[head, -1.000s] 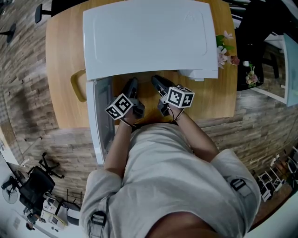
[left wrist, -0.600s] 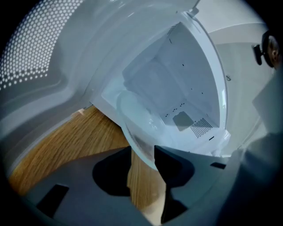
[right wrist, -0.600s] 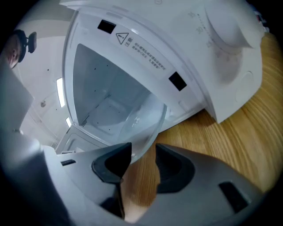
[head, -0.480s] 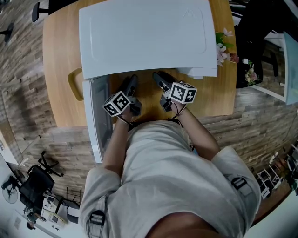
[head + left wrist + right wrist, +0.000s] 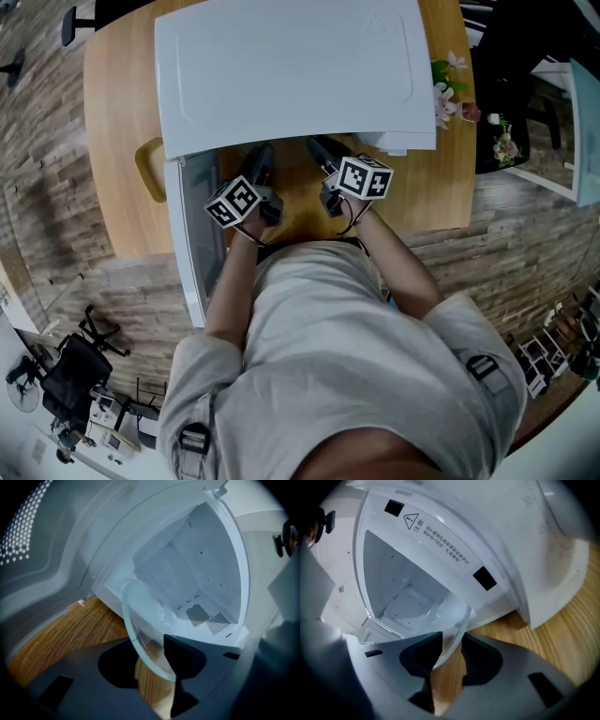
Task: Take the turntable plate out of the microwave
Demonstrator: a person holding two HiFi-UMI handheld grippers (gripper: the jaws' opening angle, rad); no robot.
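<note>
Rim of the turntable plate (image 5: 140, 620) is sitting between the left tongs (image 5: 151, 667), the glass is lying at the microwave (image 5: 201, 573) mouth, and its opposite rim is sitting between the right tongs (image 5: 449, 667). Both tongs have just been closing but are gaping wider than the glass, not pinching it; both should be biting evenly before drawing it out level.

The head view is bright and sharp, with soft even light, and its edges bend. The white microwave (image 5: 291, 75) top glows pale. Both gripper views are dimmer, black in the corners, blurry at 6 o'clock. The glass plate (image 5: 143, 630) glints.
</note>
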